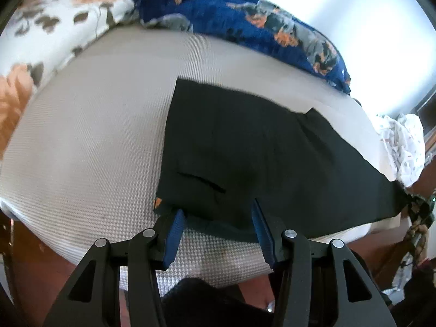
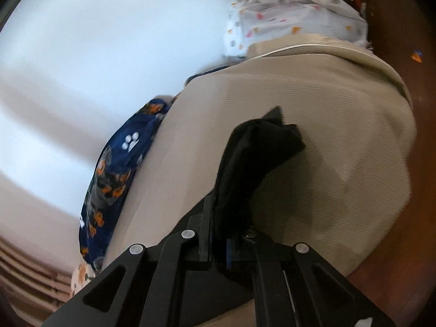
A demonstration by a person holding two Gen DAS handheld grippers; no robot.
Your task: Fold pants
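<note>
The black pants (image 1: 245, 147) lie flat on the beige bed (image 1: 81, 141), long axis running from the waist end near the left tool (image 1: 216, 212) out rightward toward the bed's far corner. The left tool is released, its blue pads (image 1: 174, 229) spread at the waist edge. The right tool (image 2: 218, 234) is clenched on a bunched pants end (image 2: 245, 169), lifted above the bed (image 2: 340, 125). A navy patterned blanket (image 1: 245, 19) lies along the bed's far side.
</note>
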